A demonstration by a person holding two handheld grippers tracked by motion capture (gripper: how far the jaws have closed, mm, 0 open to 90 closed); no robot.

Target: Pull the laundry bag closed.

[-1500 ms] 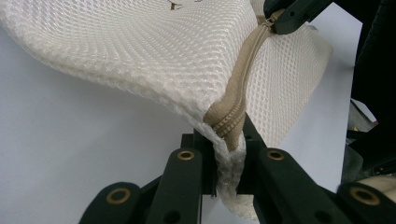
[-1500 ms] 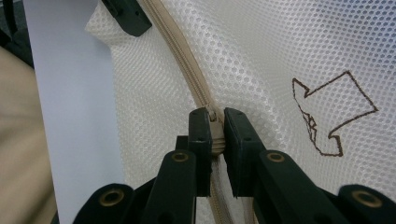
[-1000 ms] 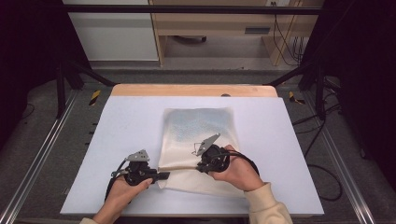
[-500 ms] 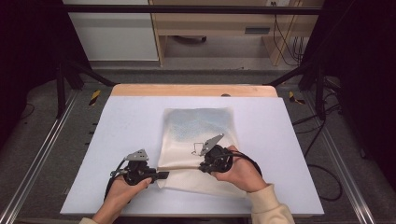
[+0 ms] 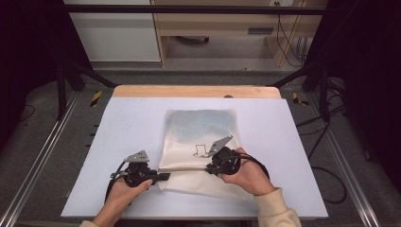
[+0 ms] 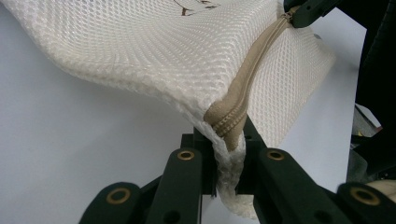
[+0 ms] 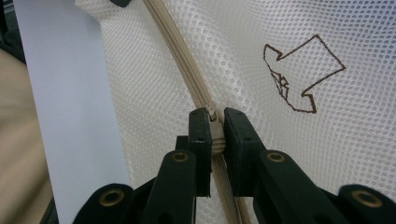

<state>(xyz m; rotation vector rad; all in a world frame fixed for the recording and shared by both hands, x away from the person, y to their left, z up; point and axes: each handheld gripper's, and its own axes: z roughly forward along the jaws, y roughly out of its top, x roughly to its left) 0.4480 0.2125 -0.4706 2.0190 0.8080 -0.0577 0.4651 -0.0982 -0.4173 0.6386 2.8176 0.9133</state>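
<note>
Counter (image 5: 118,123) under the high view: a cream mesh bag (image 5: 201,127) lies near its middle, reaching toward 6 o'clock, a small brown line drawing (image 5: 200,150) on its upper face. At the bag's 7 o'clock corner the left claw (image 5: 163,177) is shut on the fabric edge, with the person's left hand (image 5: 118,196) behind it. At about 5 o'clock of the drawing the right claw (image 5: 211,168) sits on the bag, the right hand (image 5: 248,172) wrapped round its body and a cream sleeve (image 5: 276,210) trailing to the bottom edge. A grey plate (image 5: 137,156) tops the left claw.

Left gripper view: the left claw (image 6: 227,156) is clamped tight on the bag's corner (image 6: 224,126), right where the tan zipper (image 6: 252,74) ends; the mesh lifts off the counter and fans away toward 11 o'clock. At 1 o'clock, far along the zipper, the tip of the right claw (image 6: 303,11) meets the zipper line.

Right gripper view: the right claw (image 7: 215,128) is closed on the zipper slider (image 7: 214,122), pads pressed to either side of it. The zipper (image 7: 180,56) runs off toward 11 o'clock across the mesh. The brown drawing (image 7: 299,74) sits at 2 o'clock, the pale counter (image 7: 60,93) at 9 o'clock.
</note>
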